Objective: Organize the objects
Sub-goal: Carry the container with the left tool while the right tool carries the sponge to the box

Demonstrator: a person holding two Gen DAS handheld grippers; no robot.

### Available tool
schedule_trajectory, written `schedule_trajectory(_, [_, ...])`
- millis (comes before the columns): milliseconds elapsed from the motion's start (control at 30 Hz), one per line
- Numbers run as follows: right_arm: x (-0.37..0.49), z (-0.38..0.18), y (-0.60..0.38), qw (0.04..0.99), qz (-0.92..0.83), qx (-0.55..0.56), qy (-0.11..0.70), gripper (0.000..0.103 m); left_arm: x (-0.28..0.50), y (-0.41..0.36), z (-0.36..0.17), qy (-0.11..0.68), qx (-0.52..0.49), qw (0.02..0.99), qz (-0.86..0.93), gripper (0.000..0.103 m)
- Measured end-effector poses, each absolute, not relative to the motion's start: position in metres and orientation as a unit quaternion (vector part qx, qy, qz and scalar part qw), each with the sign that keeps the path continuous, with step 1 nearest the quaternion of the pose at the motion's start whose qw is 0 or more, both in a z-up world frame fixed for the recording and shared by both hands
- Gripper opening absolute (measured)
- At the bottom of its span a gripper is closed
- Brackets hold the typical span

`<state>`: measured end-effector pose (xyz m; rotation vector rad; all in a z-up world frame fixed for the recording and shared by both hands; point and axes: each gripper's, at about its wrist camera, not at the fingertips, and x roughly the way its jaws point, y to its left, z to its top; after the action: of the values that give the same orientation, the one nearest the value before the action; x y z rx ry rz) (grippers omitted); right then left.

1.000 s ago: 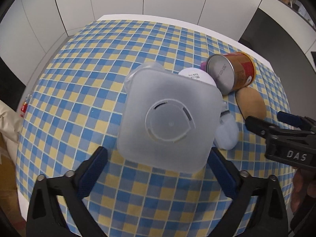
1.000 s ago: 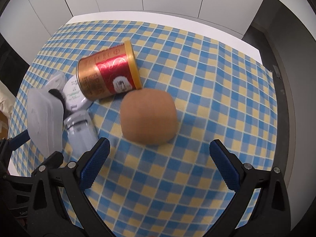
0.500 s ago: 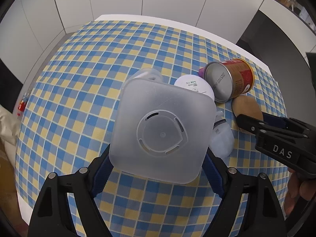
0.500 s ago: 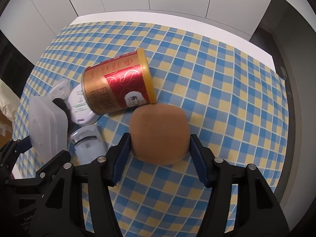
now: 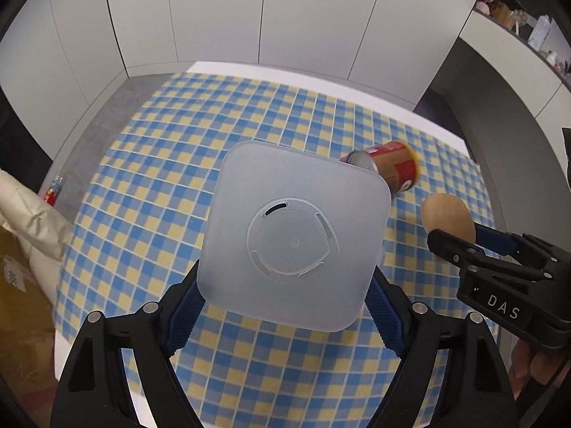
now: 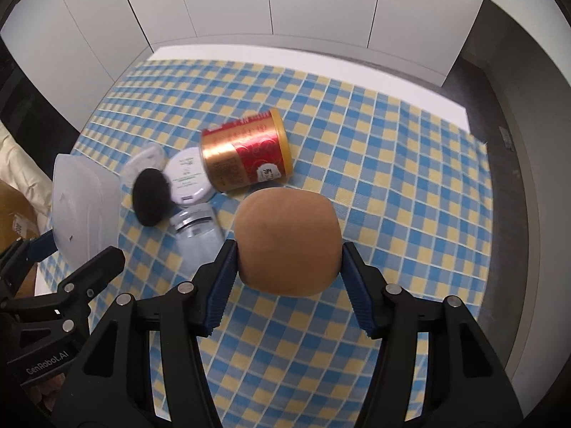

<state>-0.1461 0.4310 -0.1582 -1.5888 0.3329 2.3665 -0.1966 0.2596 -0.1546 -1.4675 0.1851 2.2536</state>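
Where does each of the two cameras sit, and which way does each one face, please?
Left wrist: on the left claw, looking steeply down its fingers at the frosted box it grips above the checked cloth; the right claw shows too.
Right wrist: on the right claw, looking down at the tan sponge it grips; the left claw shows.
Shared: the red can, box and sponge.

Black plastic gripper (image 6: 287,267) frames with silver screws, ribbed blue pads (image 6: 219,287), white "DAS" lettering.
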Motion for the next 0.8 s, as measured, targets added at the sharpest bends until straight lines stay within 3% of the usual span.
schedule_trajectory(800, [-0.069, -0.038, 0.389, 0.154, 0.853, -0.485, 0.112, 0.060, -0.126, 0.210, -0.058, 0.025, -0.485, 0.231, 0.843, 0.083])
